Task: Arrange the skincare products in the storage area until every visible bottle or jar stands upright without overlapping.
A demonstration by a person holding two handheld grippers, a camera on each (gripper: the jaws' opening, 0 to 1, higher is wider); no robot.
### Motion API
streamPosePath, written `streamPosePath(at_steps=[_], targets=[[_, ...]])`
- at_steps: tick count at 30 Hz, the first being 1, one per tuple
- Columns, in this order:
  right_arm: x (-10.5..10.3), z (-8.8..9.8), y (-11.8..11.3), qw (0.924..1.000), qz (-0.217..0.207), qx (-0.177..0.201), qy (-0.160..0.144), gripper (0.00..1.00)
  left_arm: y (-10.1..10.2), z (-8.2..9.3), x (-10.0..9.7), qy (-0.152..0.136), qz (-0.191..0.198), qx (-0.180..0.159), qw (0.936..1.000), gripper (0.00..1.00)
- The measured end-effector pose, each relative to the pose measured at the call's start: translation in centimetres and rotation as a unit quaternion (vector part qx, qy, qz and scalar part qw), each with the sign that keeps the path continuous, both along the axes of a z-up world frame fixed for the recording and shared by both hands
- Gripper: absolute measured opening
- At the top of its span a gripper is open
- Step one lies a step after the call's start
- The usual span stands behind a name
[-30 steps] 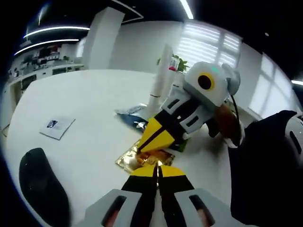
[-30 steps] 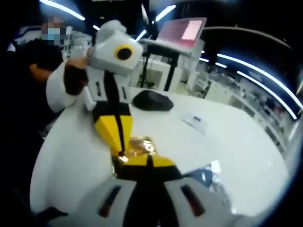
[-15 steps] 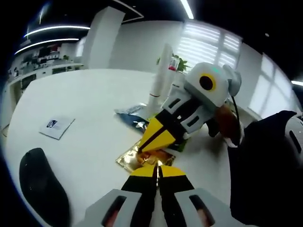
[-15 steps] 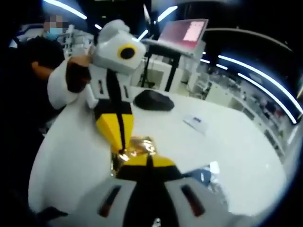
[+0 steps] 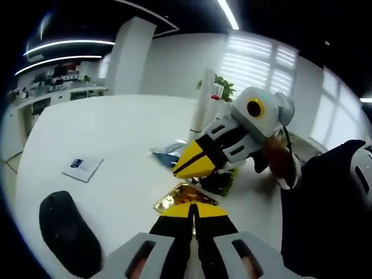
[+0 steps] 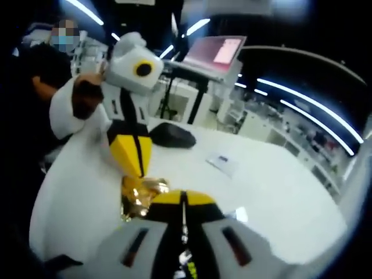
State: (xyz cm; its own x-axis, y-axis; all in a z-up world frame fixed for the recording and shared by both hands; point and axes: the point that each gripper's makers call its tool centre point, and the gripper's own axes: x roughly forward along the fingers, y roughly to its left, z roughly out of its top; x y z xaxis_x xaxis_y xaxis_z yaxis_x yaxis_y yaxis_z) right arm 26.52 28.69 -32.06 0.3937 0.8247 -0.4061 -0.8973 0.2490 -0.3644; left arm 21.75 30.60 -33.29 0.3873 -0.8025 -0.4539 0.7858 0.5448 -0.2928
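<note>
While both claws meet over the gold sachet (image 5: 185, 196), the step in hand looks like lifting it off the white desk (image 5: 110, 139) so that it can be set clear of the others. In the left gripper view the left claw (image 5: 193, 212) has its jaws closed to a thin seam, with the sachet's near edge right at the tips; whether it truly grips the foil I cannot tell. The right claw (image 5: 177, 172) comes in from the right, its yellow jaws drawn to a point just above the sachet, holding nothing visible. In the right gripper view the right claw (image 6: 182, 200) is likewise closed, and the sachet (image 6: 138, 195) is crumpled between the two claws. To do this well, one claw should pinch a firm corner, not the slippery middle, and lift slowly. Blue sachets (image 5: 170, 149) and a dark-green pack (image 5: 220, 181) lie just beyond, so the move should avoid dragging across them.
</note>
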Motion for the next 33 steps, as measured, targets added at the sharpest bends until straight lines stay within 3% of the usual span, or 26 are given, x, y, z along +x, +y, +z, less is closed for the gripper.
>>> streamPosePath(at_steps=[2,6,10,14,17,20,24,33], targets=[[0.2,0.4,0.0,0.9999,-0.007,0.009,-0.003,0.0,0.4,0.3,0.4,-0.008,0.01,-0.005,0.9999,0.0],[0.1,1.5,0.7,0.9989,-0.009,0.046,-0.001,0.0,1.4,1.2,2.4,-0.058,0.048,-0.002,0.9972,0.04],[0.3,1.3,1.2,0.999,-0.01,0.043,0.007,0.0,1.9,1.8,3.3,-0.068,0.071,-0.011,0.9951,0.04],[0.0,1.3,1.8,0.9944,-0.013,0.083,0.064,0.02,2.7,2.4,4.2,-0.09,0.093,-0.004,0.9915,0.09],[0.6,1.5,2.0,0.9935,-0.015,0.088,0.07,0.04,3.5,2.9,4.8,-0.098,0.113,-0.009,0.9887,0.11],[1.2,1.5,2.3,0.9933,-0.022,0.089,0.071,0.07,4.6,4.6,6.0,-0.125,0.147,-0.025,0.981,0.12],[1.9,1.8,2.5,0.9934,-0.031,0.09,0.064,0.09,5.0,5.8,6.6,-0.132,0.154,-0.03,0.9787,0.15],[4.8,3.2,3.9,0.9921,-0.05,0.092,0.069,0.14,6.4,5.5,8.4,-0.133,0.156,0.011,0.9787,0.2]])
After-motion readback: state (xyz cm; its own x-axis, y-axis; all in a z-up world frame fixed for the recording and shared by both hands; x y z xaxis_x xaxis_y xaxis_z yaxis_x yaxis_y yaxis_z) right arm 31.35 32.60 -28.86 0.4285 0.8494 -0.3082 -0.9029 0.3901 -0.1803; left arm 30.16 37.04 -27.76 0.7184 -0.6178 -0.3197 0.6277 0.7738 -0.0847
